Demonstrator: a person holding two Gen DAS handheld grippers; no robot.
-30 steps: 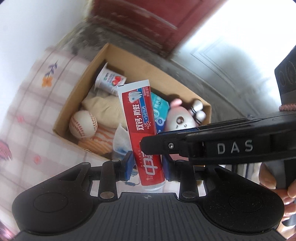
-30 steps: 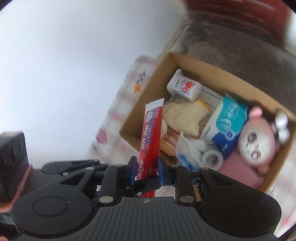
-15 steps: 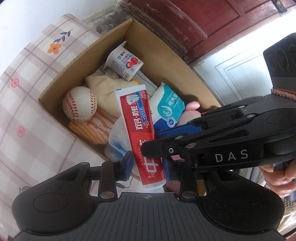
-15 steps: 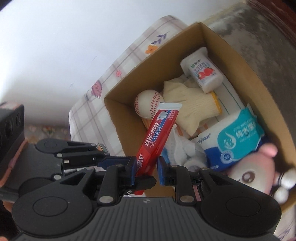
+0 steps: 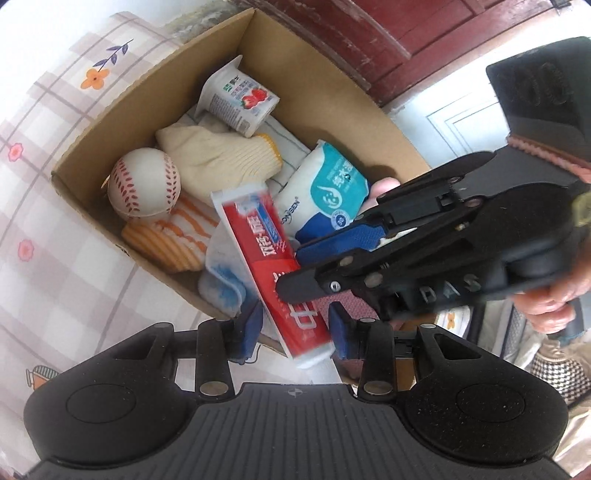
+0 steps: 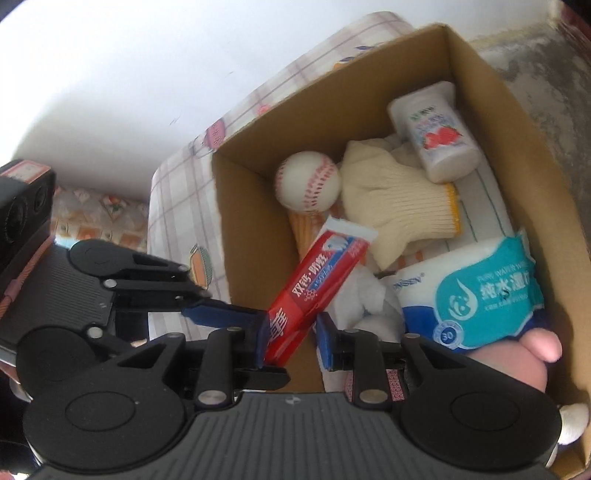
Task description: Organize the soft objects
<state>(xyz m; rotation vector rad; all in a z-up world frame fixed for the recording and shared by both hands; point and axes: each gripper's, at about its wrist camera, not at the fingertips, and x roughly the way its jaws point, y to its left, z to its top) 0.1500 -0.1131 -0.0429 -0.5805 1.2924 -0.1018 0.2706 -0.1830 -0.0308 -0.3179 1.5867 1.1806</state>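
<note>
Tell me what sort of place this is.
Probably a room in a home: a cardboard box of household items sits on a floral checked cloth, with a dark red wooden door behind.

light: bright, even daylight | glare: white wall [image 6: 110,74] beyond the right gripper [image 6: 290,332] blown out | blur: toothpaste tube [image 5: 273,266] smeared at far end | edges: fisheye bending, dark corners

My box [image 5: 332,107] sits on the counter [image 5: 55,266]. Inside it, the ball [image 5: 144,186] lies by the near-left wall, the glove [image 5: 218,157] just right of it, and the cup [image 5: 236,101] behind the glove. The wipes [image 5: 325,192] lie farther right. The tube [image 5: 273,269] slants over the near edge, between my left tool [image 5: 295,328] tips, with my right tool [image 6: 290,338] crossing from the right.
</note>
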